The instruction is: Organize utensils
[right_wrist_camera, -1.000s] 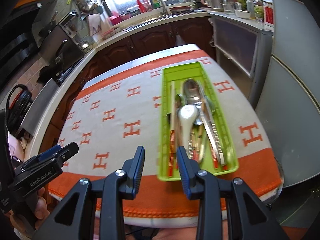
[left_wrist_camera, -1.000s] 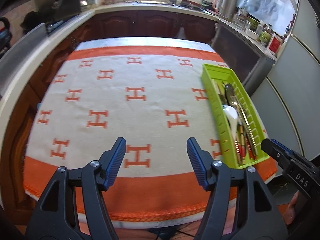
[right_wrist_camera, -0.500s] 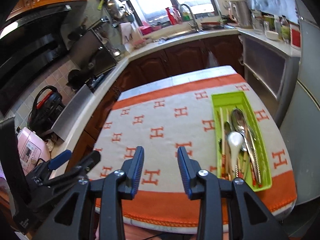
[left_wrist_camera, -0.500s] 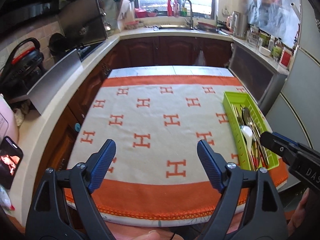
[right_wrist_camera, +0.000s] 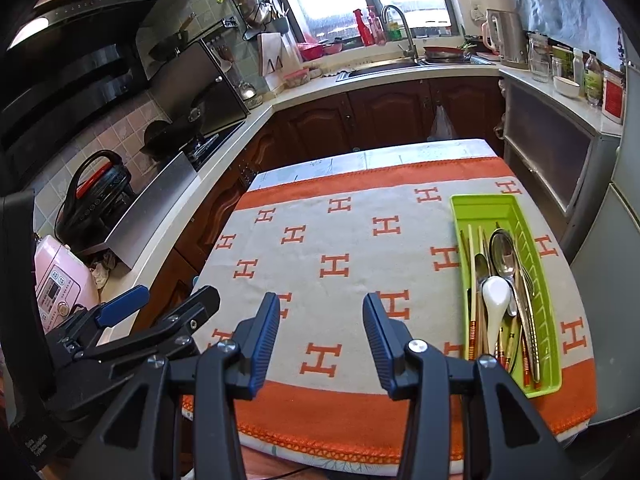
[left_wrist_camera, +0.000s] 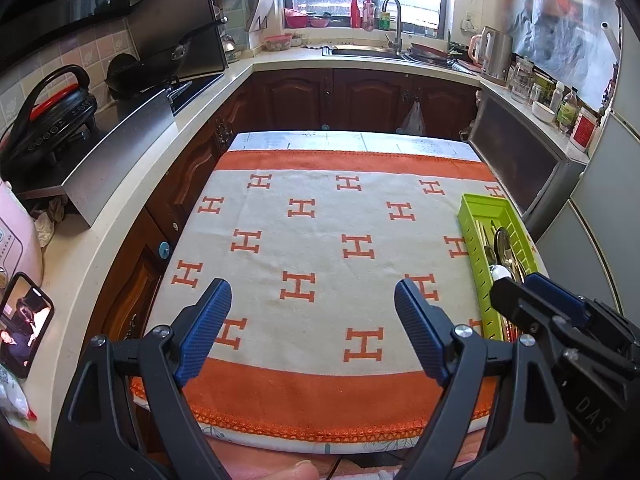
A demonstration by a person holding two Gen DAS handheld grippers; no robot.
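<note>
Your left tongs (left_wrist_camera: 308, 328) have just been opening and now stand wide apart with nothing between them; your right tongs (right_wrist_camera: 320, 340) have opened a little too, also empty. Both views now take in far more of the kitchen than a second ago. That suggests the sorting is finished: the utensils (right_wrist_camera: 502, 300) all lie in the green tray (right_wrist_camera: 482, 206) at the right edge of the desk (right_wrist_camera: 340, 248). The cloth is bare elsewhere, so nothing blocks you; the stove counter (left_wrist_camera: 132, 216) sits well apart.
</note>
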